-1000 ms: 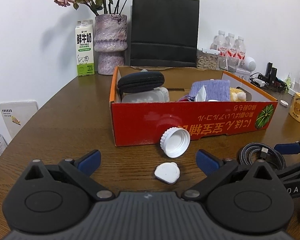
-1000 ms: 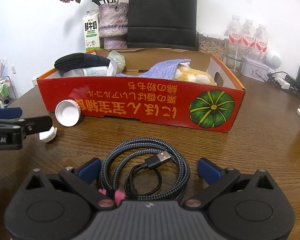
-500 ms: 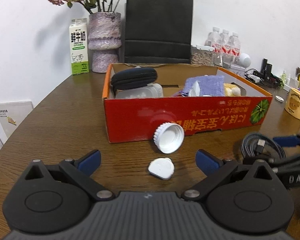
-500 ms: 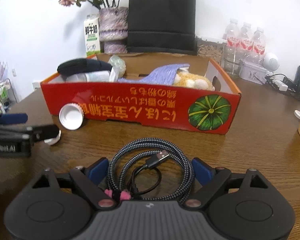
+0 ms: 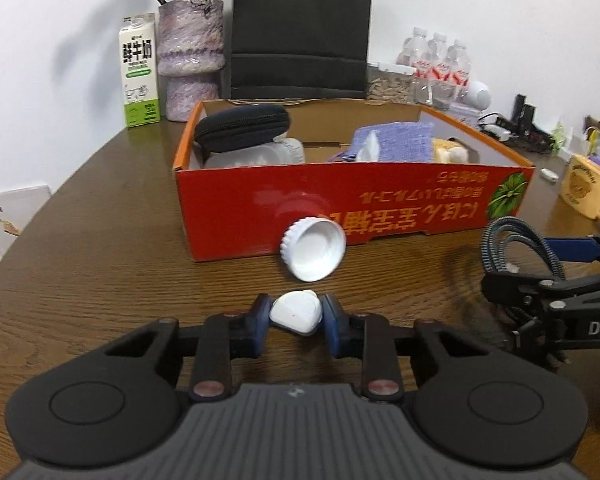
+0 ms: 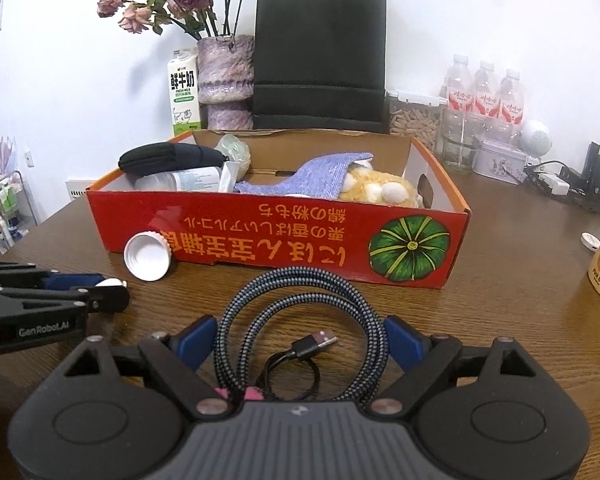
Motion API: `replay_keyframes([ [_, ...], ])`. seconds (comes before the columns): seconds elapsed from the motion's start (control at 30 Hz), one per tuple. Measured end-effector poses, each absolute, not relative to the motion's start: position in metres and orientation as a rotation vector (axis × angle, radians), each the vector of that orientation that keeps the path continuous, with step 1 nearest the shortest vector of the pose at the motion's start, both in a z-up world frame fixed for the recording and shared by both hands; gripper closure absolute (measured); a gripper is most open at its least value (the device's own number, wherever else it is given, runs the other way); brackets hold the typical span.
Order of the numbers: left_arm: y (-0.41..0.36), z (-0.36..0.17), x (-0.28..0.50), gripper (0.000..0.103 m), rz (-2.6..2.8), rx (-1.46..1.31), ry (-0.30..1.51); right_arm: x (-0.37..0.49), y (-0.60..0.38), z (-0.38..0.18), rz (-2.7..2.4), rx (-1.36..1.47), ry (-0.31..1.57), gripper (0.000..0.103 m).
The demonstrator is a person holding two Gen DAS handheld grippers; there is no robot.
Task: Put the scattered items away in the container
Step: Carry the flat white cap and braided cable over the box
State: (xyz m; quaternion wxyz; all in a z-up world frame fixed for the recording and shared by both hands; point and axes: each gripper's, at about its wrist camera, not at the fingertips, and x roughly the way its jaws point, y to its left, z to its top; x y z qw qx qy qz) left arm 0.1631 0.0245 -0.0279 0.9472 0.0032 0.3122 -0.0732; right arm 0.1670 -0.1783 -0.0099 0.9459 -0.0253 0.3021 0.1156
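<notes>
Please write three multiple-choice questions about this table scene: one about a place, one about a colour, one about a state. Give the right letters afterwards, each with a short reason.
1. Where does the ribbed white cap lie?
A. inside the box
B. on the table against the red box
C. on the milk carton

2. What colour is the paper bag behind the box?
A. black
B. yellow
C. green

3. What is between the jaws of the right gripper?
A. nothing
B. a mug
C. the coiled cable

Answers: B, the cap leans on the box's front wall; A, the bag is black; C, the coil lies between the open jaws.
</notes>
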Motion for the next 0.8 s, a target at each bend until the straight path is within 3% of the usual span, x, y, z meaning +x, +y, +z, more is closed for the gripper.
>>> replay_keyframes([
  [0.8,-0.001,0.071,0.196,0.075,-0.165,-0.018,0.333,0.211,-0.175,0.066,0.236,-0.044,0.39,0.014],
])
